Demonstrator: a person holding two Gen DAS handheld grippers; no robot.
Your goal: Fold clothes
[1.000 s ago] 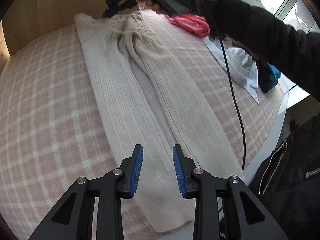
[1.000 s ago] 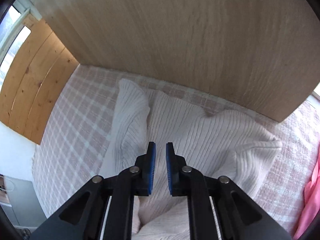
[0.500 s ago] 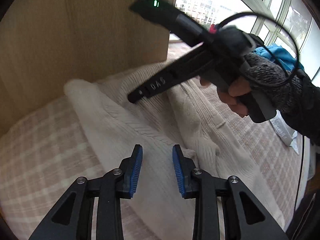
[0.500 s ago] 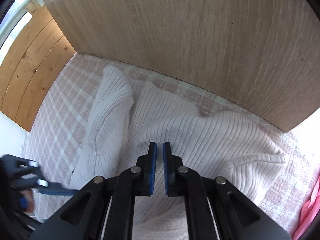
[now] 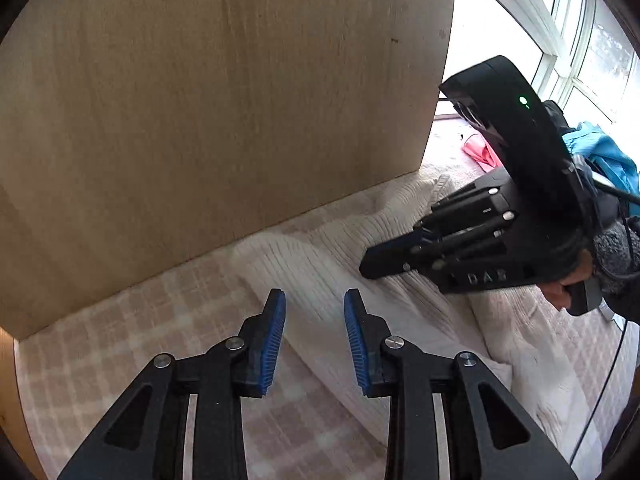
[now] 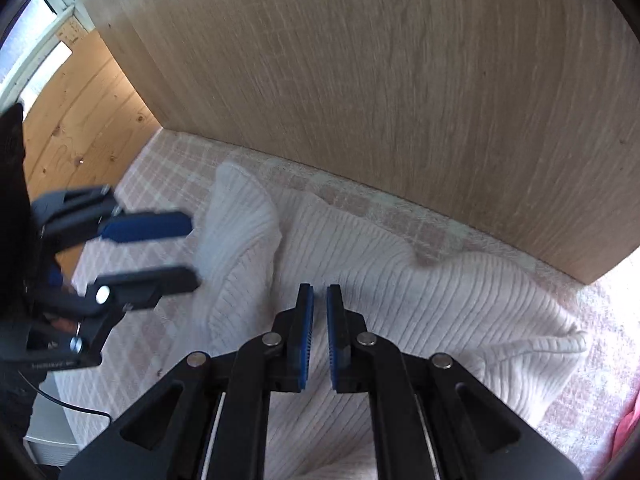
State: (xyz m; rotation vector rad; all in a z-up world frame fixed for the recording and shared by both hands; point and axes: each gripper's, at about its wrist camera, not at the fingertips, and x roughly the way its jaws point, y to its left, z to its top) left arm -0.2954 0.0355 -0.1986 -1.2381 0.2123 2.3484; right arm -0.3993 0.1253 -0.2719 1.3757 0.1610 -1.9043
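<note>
1. While the cream ribbed knit garment (image 6: 420,300) lies spread on the checked bed cover (image 5: 100,344), its upper edge bunched against the wooden headboard (image 5: 200,100), both grippers hover over that end.
2. The left gripper (image 5: 315,336) stands partly open with nothing between its blue pads; it hangs above the garment's left corner, just beside the bare cover.
3. The right gripper (image 6: 318,332) is closed, pads nearly together, and no cloth is visibly caught between them; it points down at the ridge of knit in the middle.
4. Risk: with the right jaws closed on nothing, a lift would raise only the left corner, skewing the fold.
5. Risk: the thick, loose knit is humped into folds here, so a pinch could take several layers, or only the top one, and drag the pile crooked.
6. Risk: the headboard sits close behind, so a forward reach may knock it.
7. Pink (image 5: 480,152) and blue clothes (image 5: 608,160) lie well apart by the window.
</note>
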